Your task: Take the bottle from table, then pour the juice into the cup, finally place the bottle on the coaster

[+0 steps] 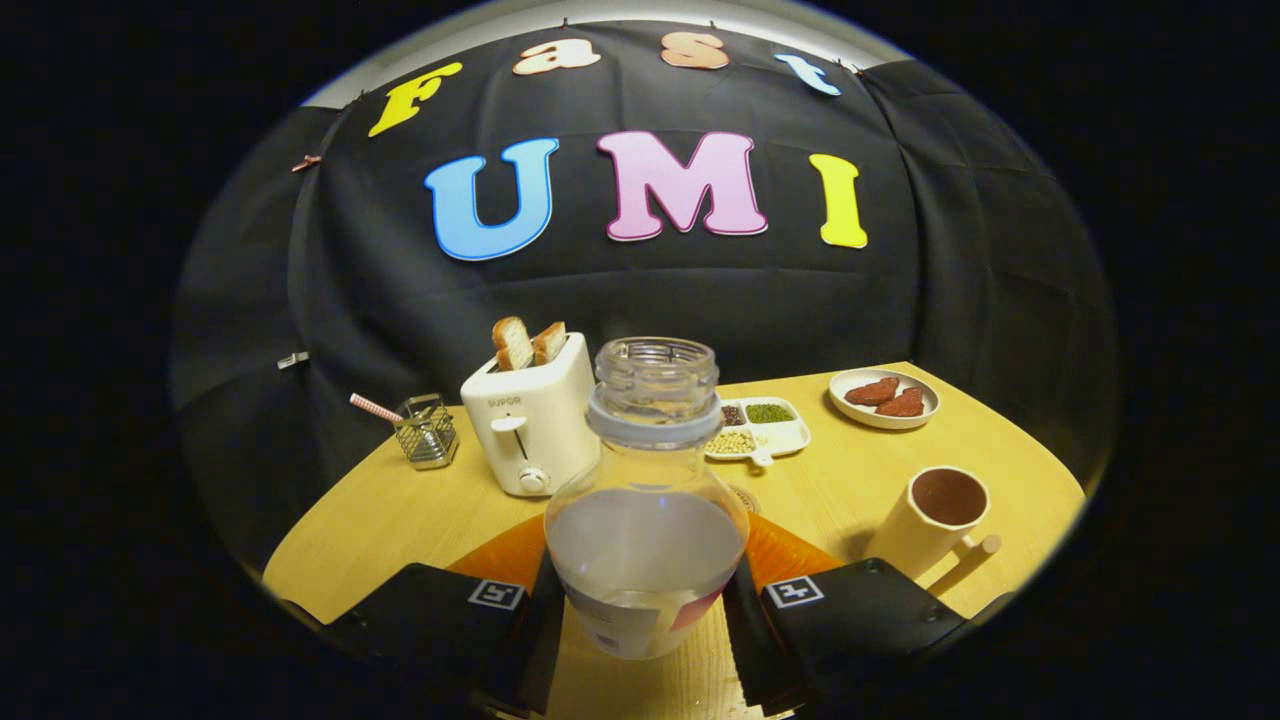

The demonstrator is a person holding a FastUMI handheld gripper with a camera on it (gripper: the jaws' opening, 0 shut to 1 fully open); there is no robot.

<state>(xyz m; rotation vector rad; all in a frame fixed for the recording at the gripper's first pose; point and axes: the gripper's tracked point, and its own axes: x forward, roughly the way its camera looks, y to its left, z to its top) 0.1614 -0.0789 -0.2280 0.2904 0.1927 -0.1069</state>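
Both fingers [545,610] against the bottle [647,520] between them

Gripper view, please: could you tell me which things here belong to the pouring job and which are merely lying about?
Job: bottle between the gripper fingers, both pressing it; cup; orange coaster.
Lying about: toaster with toast, wire basket, divided tray, plate.

We see a pale wooden table [420,520]. On it, taking the bottle [648,500] as centre: a white toaster [530,420] at ten o'clock, a wire holder [428,432] farther that way, a divided dish [765,430] at one, a plate [884,398] beyond it, a cup [935,520] at three, an orange coaster [500,555] beneath.
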